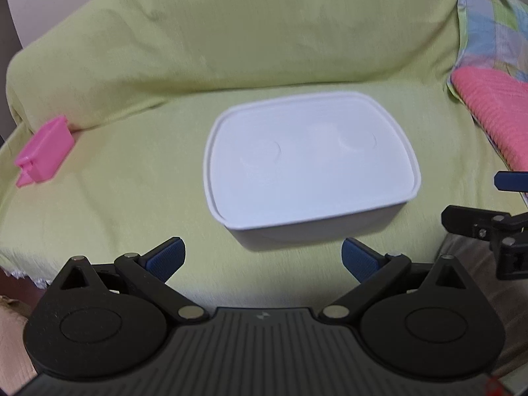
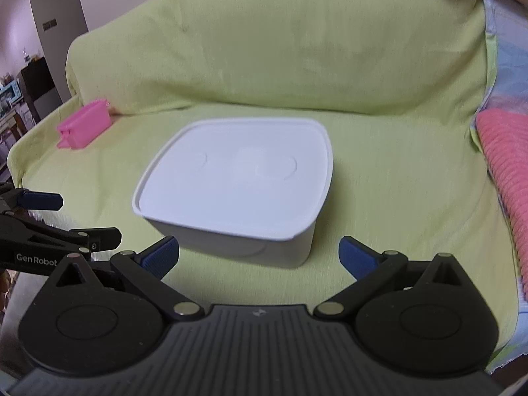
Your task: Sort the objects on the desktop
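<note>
The white box [image 1: 310,161], lid on and seated flush inside its rim, sits in the middle of a sofa seat draped in a green cover [image 1: 231,33], squarely ahead of both grippers. A small pink case [image 1: 44,151] lies well apart from it to the left, tucked at the foot of the covered armrest, which probably keeps it from sliding on the soft cloth. At the right edge a pink knitted cloth [image 1: 495,112] rests against a patterned cushion. The left gripper [image 1: 262,259] is released, its blue pads spread wide with nothing between them, near the front of the box. The right gripper [image 2: 259,257] is likewise spread and empty. With the lid shut, nothing can go in yet, so opening the box looks like the first step.
</note>
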{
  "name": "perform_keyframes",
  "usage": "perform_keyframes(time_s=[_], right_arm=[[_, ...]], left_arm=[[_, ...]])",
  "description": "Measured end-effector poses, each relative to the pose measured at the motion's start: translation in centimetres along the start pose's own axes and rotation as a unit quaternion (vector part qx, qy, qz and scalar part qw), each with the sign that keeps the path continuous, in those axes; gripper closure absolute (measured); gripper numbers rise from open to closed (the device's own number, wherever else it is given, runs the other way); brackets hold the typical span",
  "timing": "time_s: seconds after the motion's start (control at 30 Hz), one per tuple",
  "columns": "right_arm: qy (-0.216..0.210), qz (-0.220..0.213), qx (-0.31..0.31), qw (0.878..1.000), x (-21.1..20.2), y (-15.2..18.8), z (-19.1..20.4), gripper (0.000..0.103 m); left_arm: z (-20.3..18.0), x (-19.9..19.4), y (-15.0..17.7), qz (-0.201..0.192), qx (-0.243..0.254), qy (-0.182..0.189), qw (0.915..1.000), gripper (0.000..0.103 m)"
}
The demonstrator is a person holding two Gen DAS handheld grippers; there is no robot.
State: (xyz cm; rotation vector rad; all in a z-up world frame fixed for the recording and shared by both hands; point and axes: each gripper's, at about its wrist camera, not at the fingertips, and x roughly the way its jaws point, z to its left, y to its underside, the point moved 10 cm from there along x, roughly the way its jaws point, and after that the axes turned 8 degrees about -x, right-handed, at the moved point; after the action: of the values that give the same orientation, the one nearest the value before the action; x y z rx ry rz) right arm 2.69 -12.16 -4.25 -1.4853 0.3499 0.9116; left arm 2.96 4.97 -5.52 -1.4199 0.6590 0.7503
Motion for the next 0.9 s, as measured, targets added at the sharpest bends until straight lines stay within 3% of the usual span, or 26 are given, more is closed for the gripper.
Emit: perform_keyframes(time_s=[0.3,0.9], right_arm=[[0.003,0.053,0.052,0.997,1.8,2.7,-1.6,0.001],[0.031,0.058,0.066,0.996,2.5,3.1,-2.9,0.001]], left_arm=[[-1.1,1.6,1.6,0.036,0.002,0.011,0.9993,0.002],[-1.7,2.3,1.8,0.049,0.003,0.015,0.9987,0.002]])
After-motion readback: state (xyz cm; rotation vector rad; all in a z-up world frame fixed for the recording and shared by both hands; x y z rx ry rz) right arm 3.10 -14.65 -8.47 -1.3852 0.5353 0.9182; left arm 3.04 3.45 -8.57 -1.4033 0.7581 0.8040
